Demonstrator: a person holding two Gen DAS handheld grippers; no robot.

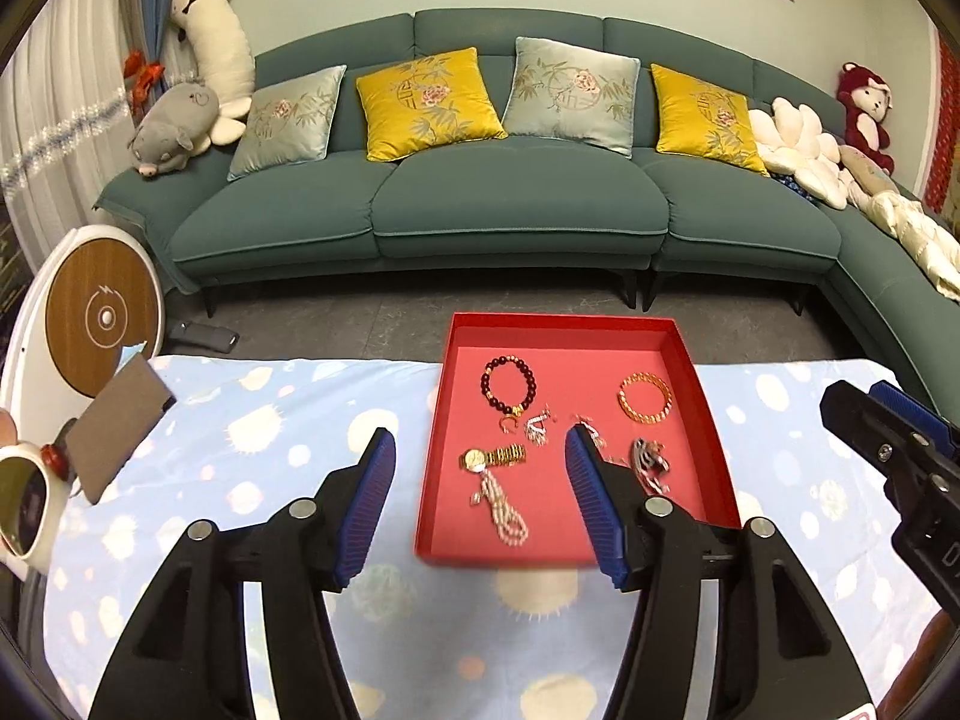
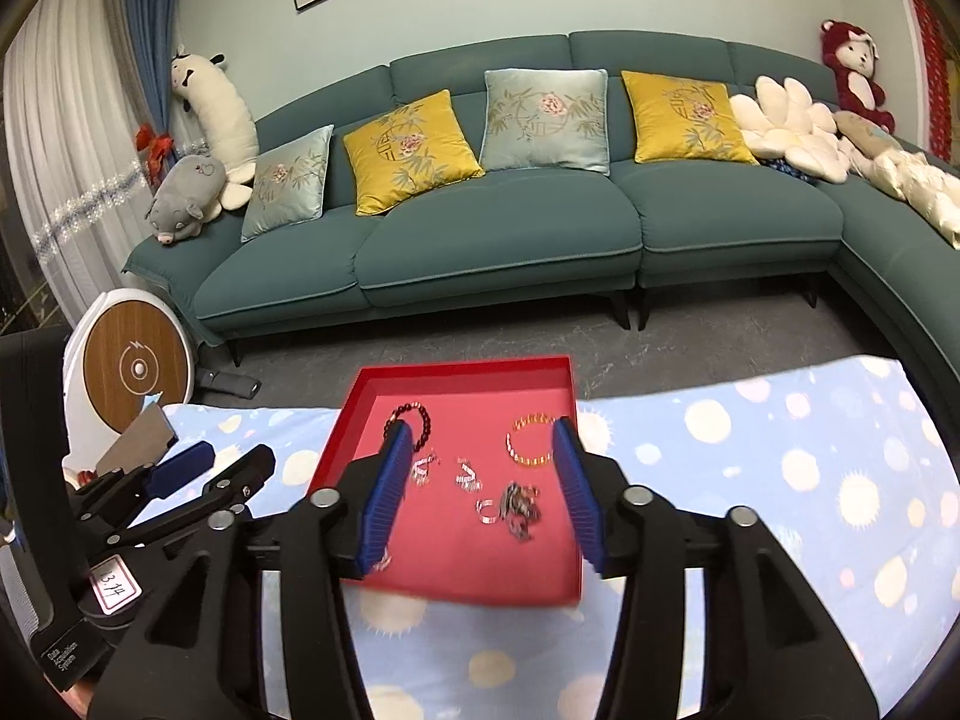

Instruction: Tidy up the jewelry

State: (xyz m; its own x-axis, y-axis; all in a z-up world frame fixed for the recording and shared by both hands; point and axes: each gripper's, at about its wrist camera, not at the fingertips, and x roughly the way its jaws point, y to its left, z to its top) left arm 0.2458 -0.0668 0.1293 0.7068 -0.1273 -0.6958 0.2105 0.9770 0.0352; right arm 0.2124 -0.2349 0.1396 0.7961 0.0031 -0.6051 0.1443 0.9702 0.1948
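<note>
both grippers sit closest, the left gripper [image 1: 480,450] and the right gripper [image 2: 480,441], each with blue pads spread wide and holding nothing. under them lies a light blue spotted cloth [image 1: 270,420]. on it sits a flat red tray [image 1: 714,456], between the two grippers. inside lie a dark bead bracelet [image 1: 509,387], a gold chain bracelet [image 1: 645,398], a white pearl string [image 1: 503,510], a gold watch [image 1: 492,457] and small silver bits [image 2: 468,477].
</note>
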